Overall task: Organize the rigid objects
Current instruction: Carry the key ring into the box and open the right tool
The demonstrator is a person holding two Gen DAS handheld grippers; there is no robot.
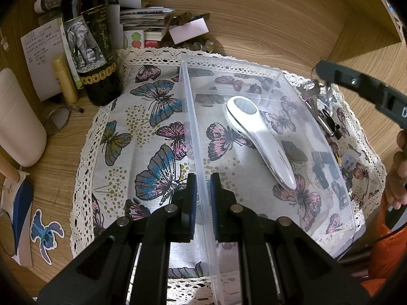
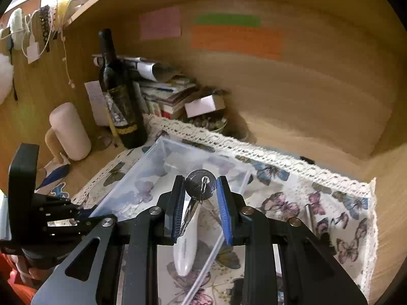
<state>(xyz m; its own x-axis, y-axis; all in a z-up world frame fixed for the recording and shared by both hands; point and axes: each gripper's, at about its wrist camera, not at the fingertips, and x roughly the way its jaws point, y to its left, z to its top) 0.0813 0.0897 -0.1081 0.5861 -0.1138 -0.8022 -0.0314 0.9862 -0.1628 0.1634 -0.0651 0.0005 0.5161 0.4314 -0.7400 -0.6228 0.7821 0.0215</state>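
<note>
My left gripper is shut on the left wall of a clear plastic box, which stands on a butterfly-print cloth. A white handheld device lies inside the box. In the right wrist view my right gripper is shut on a round metal lock with keys hanging from it. It holds them in the air above the box and the device. In the left wrist view the right gripper and the dangling keys show above the box's far right corner.
A dark wine bottle, a gold tube and a pale cylinder stand left of the cloth. Papers are stacked at the back against the wooden wall. Small black items lie on the cloth right of the box.
</note>
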